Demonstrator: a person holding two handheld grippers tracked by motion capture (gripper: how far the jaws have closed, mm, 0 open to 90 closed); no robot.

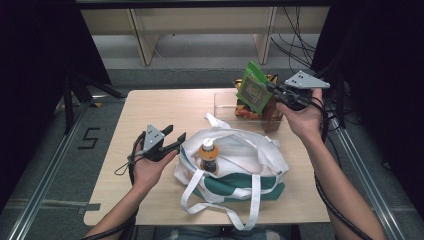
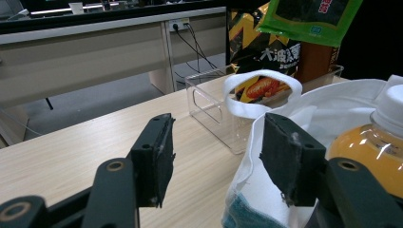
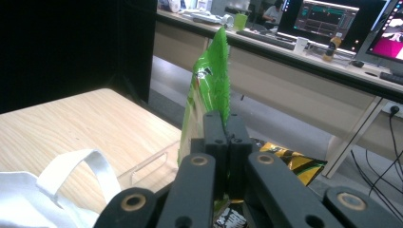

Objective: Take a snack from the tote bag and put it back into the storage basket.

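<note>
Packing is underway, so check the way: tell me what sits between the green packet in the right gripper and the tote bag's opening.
Nothing visible blocks it. The green packet hangs above the clear bin, and the orange bottle already stands inside the tote bag.

Bare table (image 1: 150, 107) ahead and left of left claw (image 1: 176, 138); tote bag (image 1: 240, 160) with bottle (image 1: 208, 155) blocks right. Clear bin (image 1: 225, 102) under right claw (image 1: 270, 90).

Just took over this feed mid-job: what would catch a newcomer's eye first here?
The bright green snack packet stands out, pinched in the right tool above the clear bin at the table's far right. Next comes the white and green tote bag in the middle, an orange drink bottle standing in it, with the left tool open at its left rim.
</note>
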